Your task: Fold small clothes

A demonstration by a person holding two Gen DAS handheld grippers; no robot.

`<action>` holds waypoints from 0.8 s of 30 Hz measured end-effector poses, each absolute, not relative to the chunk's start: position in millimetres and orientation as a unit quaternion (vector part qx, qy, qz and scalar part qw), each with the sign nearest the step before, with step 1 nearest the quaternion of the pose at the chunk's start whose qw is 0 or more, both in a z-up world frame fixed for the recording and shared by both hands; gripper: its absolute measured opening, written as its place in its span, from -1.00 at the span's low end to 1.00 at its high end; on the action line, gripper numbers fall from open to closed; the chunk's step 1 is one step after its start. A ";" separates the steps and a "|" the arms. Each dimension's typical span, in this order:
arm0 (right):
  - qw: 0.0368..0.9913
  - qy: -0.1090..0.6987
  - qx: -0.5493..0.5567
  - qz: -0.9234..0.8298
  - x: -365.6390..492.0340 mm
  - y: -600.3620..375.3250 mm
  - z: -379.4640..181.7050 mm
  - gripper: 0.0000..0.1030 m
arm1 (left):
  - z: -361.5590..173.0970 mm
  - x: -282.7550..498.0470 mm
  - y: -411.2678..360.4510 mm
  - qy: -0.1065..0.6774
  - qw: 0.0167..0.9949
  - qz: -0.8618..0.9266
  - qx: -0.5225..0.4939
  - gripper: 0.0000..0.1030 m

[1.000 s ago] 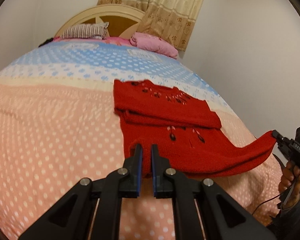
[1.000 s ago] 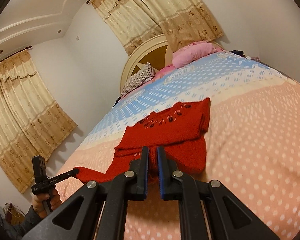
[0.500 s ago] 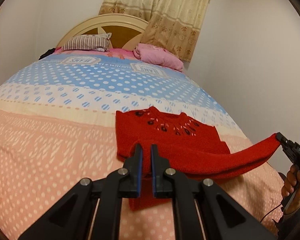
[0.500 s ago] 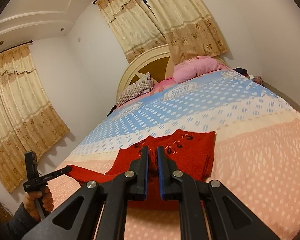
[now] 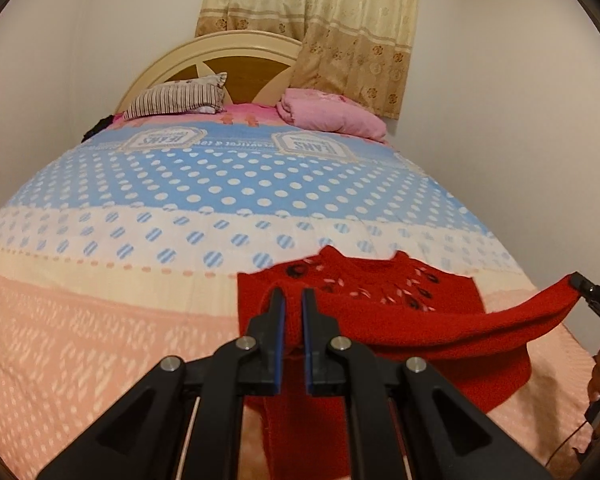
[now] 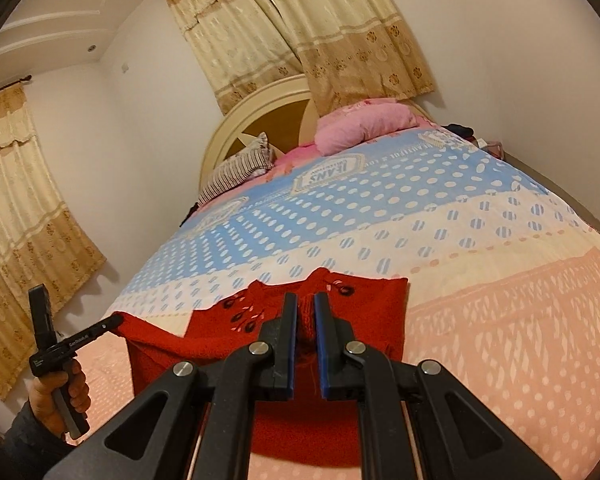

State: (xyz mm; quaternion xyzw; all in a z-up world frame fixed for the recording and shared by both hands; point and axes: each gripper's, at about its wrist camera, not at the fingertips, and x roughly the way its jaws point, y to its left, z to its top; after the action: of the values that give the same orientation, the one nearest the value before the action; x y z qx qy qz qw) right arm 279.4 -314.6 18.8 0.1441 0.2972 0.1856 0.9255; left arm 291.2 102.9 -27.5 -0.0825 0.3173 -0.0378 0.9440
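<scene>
A red knitted sweater (image 5: 396, 292) with dark embroidered flowers near the neck lies on the bed (image 5: 100, 340). My left gripper (image 5: 292, 300) is shut on one corner of its lower edge, held above the garment. My right gripper (image 6: 305, 304) is shut on the other corner of the same edge. The lifted edge hangs stretched between them as a red band (image 5: 500, 326) over the sweater's chest (image 6: 372, 300). The right gripper's tip (image 5: 588, 290) shows at the right edge of the left wrist view. In the right wrist view the left gripper's tip (image 6: 108, 324) shows at the left.
A striped pillow (image 5: 176, 98) and a folded pink blanket (image 5: 332, 118) lie at the headboard (image 5: 220, 46). Curtains (image 6: 340, 36) hang behind. A white wall (image 5: 520, 140) runs close along the bed's right side. A person's hand (image 6: 60, 396) grips the left handle.
Both grippers have carried the sweater's lower edge forward over its body toward the neckline. The lifted fold now covers most of the garment.
</scene>
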 end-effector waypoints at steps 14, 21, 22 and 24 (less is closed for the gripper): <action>0.924 0.342 0.123 0.121 365.3 -299.0 -33.2 -0.85 | -81.2 361.5 89.1 0.363 0.931 -0.012 -0.043 -0.84; 0.914 0.394 0.089 0.051 401.9 -294.5 -71.9 -0.06 | -92.6 372.4 96.7 0.354 0.934 0.027 -0.034 -0.57; 0.915 0.391 0.088 0.058 397.2 -293.4 -74.9 0.24 | -92.1 366.3 101.6 0.349 0.936 0.027 -0.040 -0.41; 0.918 0.376 0.087 0.088 384.0 -290.1 -75.6 0.28 | -91.5 347.4 109.9 0.339 0.939 0.043 -0.035 -0.06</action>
State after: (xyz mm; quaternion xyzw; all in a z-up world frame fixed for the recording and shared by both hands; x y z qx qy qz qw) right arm 384.0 -290.1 -75.6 0.0871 0.3759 0.0880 0.9184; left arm 347.4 109.9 -91.5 -0.0353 0.3386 0.0434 0.9393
